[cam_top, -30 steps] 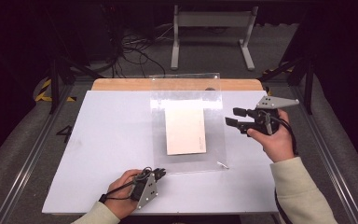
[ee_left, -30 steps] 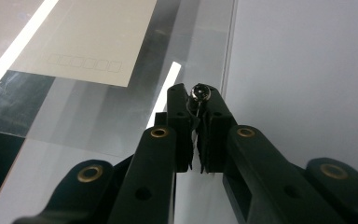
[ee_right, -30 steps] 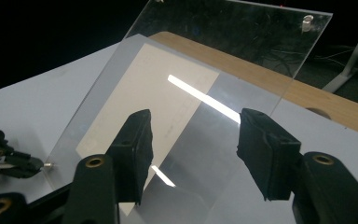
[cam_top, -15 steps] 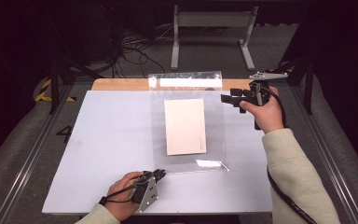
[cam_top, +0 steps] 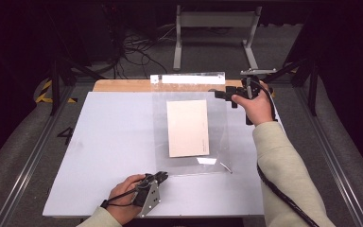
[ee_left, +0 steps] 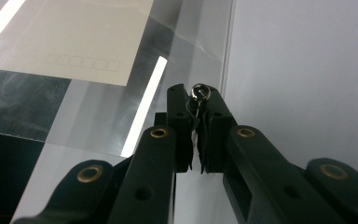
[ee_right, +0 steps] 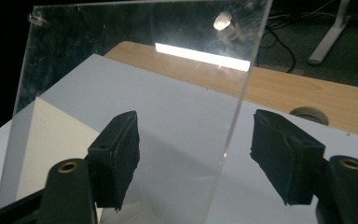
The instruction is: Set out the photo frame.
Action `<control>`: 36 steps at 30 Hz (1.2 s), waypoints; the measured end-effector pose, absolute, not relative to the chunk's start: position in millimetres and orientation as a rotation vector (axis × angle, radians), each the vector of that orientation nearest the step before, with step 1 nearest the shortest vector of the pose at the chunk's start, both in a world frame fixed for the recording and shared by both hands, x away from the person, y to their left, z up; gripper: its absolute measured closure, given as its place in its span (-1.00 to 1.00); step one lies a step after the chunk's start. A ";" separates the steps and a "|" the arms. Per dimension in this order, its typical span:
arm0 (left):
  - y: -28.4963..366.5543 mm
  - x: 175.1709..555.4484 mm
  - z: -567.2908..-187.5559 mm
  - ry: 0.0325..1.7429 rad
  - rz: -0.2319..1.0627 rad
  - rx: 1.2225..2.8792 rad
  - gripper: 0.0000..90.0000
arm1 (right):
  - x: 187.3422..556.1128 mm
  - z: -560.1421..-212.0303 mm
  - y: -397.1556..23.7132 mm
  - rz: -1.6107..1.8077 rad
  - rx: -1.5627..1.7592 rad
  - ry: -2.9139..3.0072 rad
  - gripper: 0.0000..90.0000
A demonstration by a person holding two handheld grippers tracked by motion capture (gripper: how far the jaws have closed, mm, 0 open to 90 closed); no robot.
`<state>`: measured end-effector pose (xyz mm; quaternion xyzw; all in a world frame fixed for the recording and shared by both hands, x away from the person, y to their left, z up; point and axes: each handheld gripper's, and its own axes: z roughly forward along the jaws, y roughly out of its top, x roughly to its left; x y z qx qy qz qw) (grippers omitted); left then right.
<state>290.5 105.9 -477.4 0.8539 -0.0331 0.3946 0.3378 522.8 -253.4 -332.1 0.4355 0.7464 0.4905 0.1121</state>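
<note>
Since the earlier frames the right gripper (cam_top: 222,94) has travelled from beside the right edge of the clear acrylic sheet (cam_top: 191,127) toward that sheet's far right corner, and its fingers have just been opening, with the sheet's edge between them. The left gripper (cam_top: 162,176) has kept its place at the near edge of the white worktop (cam_top: 113,142). In the right gripper view the sheet's right edge stands upright between the two black fingers (ee_right: 116,154), nearer the middle of the gap, with clear space on both sides and neither pad touching it. The cream envelope (cam_top: 187,127) lies under the sheet. In the left gripper view the left fingers (ee_left: 179,121) are pressed together, pinched on a small metal ring (ee_left: 200,92) at the sheet's near corner.
</note>
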 end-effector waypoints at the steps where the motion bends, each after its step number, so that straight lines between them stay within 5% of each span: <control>1: 105.9 290.5 -477.6 -0.086 1.028 2.224 0.89 | 524.2 -334.3 -250.8 1.432 1.277 2.198 -0.32; 9: 106.4 290.2 -478.9 -0.070 1.018 2.220 0.89 | 530.6 -342.2 -236.6 1.492 1.283 2.247 -0.26; 27: 102.6 282.9 -478.5 -0.054 1.027 2.262 0.81 | 494.9 -308.1 -277.8 1.681 1.070 2.328 0.45; 36: 108.6 286.6 -470.7 0.000 0.819 2.273 0.50 | 466.7 -290.4 -293.6 1.713 0.954 2.403 0.62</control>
